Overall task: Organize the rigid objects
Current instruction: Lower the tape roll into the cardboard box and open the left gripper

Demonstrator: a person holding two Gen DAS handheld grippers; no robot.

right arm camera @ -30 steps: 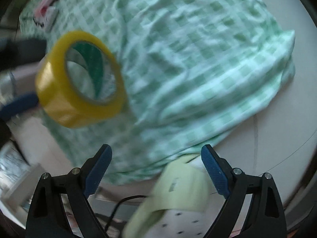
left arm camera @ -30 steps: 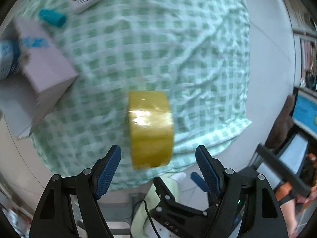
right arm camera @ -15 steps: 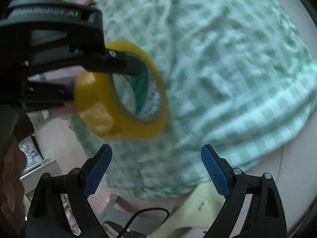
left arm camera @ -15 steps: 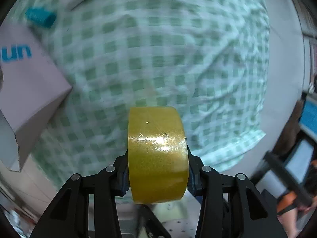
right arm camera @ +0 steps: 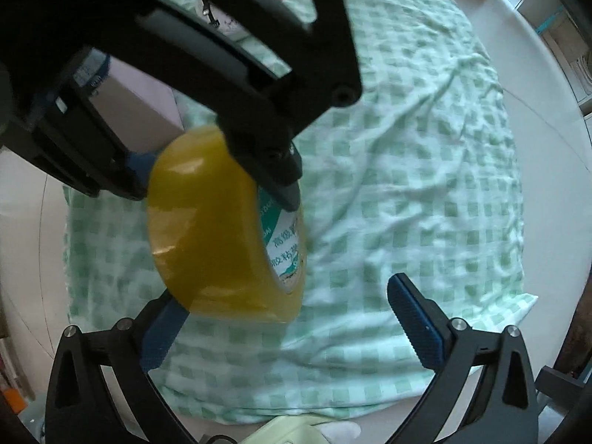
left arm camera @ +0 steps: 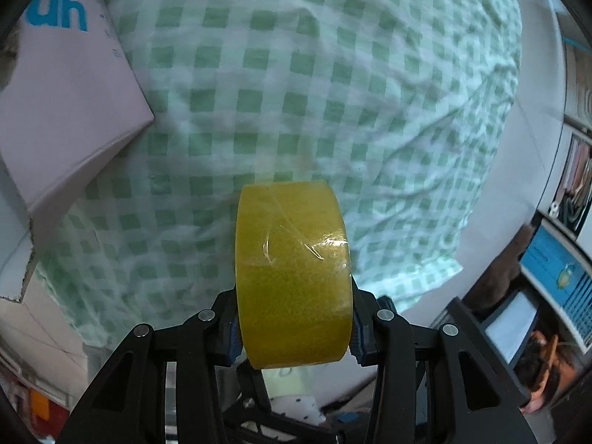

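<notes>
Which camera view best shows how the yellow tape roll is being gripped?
The right wrist view: it shows the tape roll side-on, its printed core face visible, with the left gripper clamping its two flat sides. The left wrist view shows only the roll's outer yellow band, which hides most of both fingers.

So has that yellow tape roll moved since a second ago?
Yes. The tape, then in the air ahead of the open left tool, is now clamped in it, lower over the checked cloth.
</notes>
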